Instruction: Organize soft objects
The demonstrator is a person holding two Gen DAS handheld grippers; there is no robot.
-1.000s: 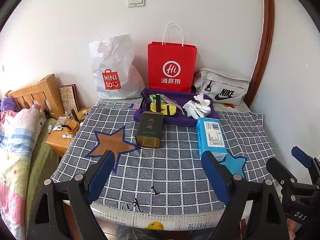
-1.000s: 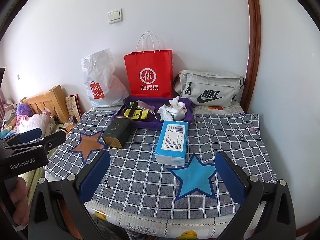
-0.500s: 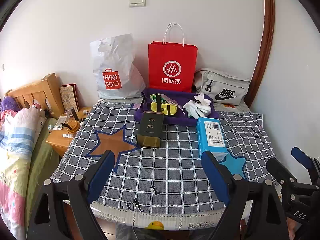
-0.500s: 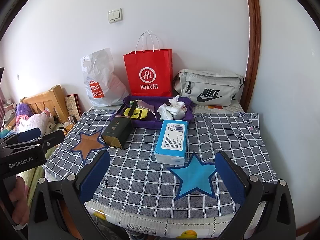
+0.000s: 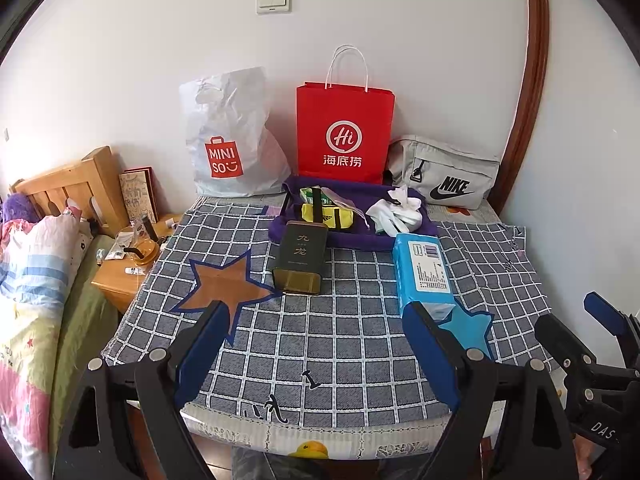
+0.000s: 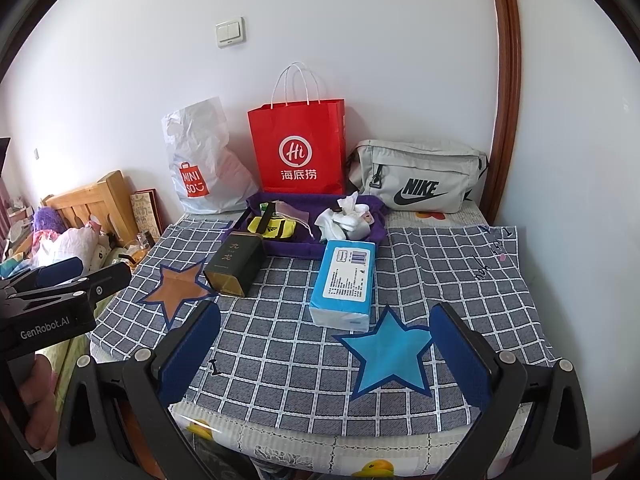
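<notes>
A blue tissue pack (image 5: 423, 273) (image 6: 346, 280) lies on the checked cloth, its near end by a blue star patch (image 6: 389, 354). A dark green tin box (image 5: 301, 256) (image 6: 237, 265) lies beside an orange star patch (image 5: 228, 290) (image 6: 175, 289). A purple tray (image 5: 280, 229) (image 6: 298, 249) behind them holds a yellow pouch (image 5: 326, 216) (image 6: 273, 227) and white gloves (image 5: 397, 211) (image 6: 345, 219). My left gripper (image 5: 316, 340) is open and empty over the near cloth. My right gripper (image 6: 324, 338) is open and empty, short of the tissue pack.
A white Miniso bag (image 5: 230, 136), a red paper bag (image 5: 345, 132) and a grey Nike bag (image 5: 444, 174) stand against the back wall. A wooden nightstand (image 5: 120, 276) and a bed (image 5: 32, 280) lie left of the table. A wall stands on the right.
Both grippers have stayed open and have barely moved. The objects on the table have not moved.
</notes>
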